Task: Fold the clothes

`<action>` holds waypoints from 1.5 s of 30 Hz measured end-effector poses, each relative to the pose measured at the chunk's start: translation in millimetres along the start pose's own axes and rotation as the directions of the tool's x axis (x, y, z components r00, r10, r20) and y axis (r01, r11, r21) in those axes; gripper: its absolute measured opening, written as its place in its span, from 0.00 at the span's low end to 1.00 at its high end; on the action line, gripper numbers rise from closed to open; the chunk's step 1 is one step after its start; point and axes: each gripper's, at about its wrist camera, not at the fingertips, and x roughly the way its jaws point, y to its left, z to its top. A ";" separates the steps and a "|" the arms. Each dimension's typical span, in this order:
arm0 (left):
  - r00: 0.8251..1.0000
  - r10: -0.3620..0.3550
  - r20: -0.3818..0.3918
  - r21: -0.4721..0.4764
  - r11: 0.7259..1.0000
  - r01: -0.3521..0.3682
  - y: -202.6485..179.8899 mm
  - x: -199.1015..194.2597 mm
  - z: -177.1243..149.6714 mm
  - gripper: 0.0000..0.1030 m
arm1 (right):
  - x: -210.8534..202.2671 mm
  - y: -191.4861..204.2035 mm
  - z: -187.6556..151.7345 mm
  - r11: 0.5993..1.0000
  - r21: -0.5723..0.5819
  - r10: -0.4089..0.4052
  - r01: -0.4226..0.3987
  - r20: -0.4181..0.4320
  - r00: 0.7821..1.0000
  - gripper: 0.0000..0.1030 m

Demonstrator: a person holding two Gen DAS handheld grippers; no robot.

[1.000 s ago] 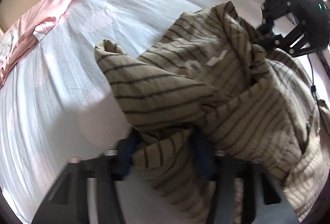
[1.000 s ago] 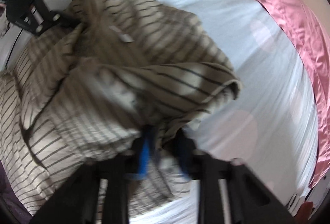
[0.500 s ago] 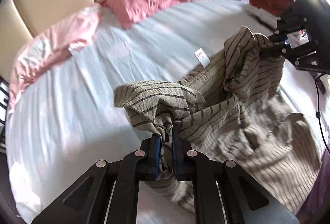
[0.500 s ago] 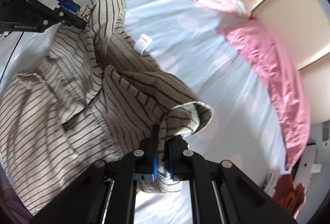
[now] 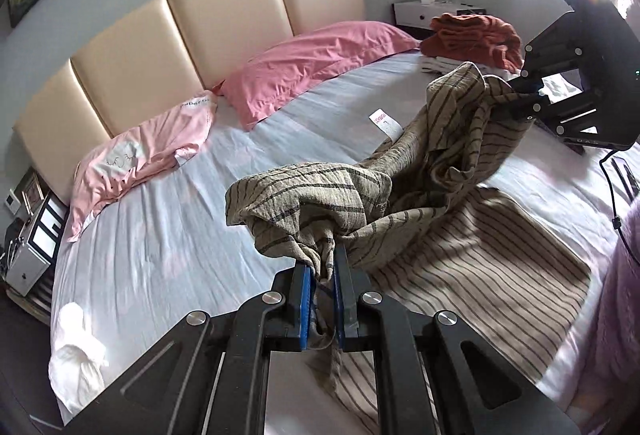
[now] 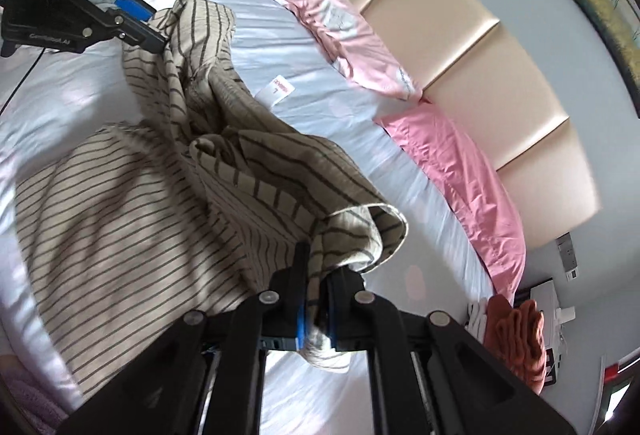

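Observation:
A beige garment with dark stripes [image 5: 432, 203] hangs between my two grippers above a white bed [image 5: 168, 235]; its lower part drapes on the sheet. My left gripper [image 5: 322, 271] is shut on one bunched upper corner. My right gripper [image 6: 316, 275] is shut on the other corner. Each view shows the opposite gripper: the right gripper [image 5: 532, 99] at the upper right, the left gripper [image 6: 150, 25] at the upper left. A white size label [image 5: 386, 123] sticks up from the garment's inner edge.
Two pink pillows [image 5: 312, 63] lie against a cream padded headboard [image 5: 224, 31]. A folded rust-coloured garment [image 5: 476, 35] sits on the bed's far right corner. A crumpled white cloth [image 5: 78, 359] lies at the near left. Nightstands flank the bed.
Both grippers have lifted the striped garment up off the bed and drawn apart, so the cloth spreads between them and the headboard comes into view.

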 end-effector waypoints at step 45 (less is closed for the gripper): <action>0.963 -0.213 -0.163 -0.543 0.835 0.093 -23.9 32.4 -88.1 0.56 | 41.4 -1.9 -145.8 0.361 0.837 0.479 -0.412 0.213 0.852 0.29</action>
